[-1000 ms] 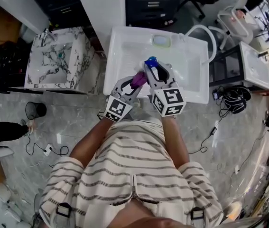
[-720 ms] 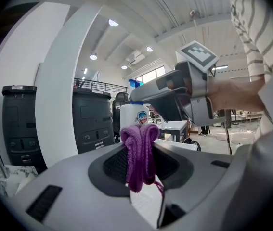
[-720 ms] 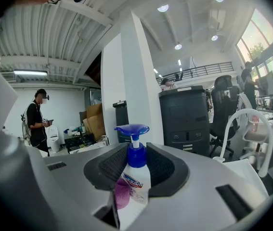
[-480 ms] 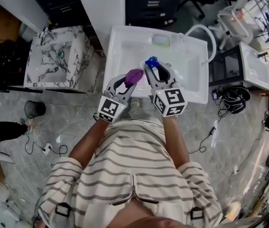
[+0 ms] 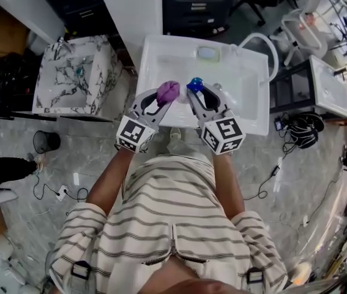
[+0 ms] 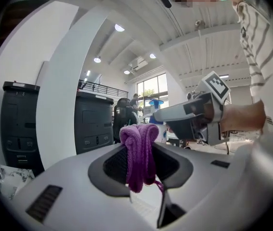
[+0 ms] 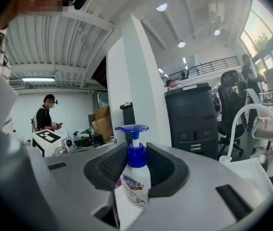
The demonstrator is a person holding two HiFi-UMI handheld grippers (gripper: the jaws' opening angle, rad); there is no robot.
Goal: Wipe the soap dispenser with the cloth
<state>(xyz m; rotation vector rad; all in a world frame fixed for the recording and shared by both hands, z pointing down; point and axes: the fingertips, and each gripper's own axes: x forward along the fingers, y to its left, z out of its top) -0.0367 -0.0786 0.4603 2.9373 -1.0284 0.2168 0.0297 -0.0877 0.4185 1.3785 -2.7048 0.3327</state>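
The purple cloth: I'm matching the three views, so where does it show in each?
Head view: purple cloth at the tips of the left gripper, over the sink.
Left gripper view: centre, pinched between its jaws.
Right gripper view: not clearly in it.
Shared landmark: the soap dispenser's blue pump.

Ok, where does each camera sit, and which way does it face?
Head view: on the person's head, facing steeply down at the white sink; shows striped shirt, forearms, left gripper, right gripper.
Left gripper view: on the left gripper, looking along its jaws, shut on the purple cloth; right gripper at right.
Right gripper view: on the right gripper, looking along jaws gripping the soap dispenser; left gripper's marker cube at left.
Shared: head view also shows cloth and dispenser.
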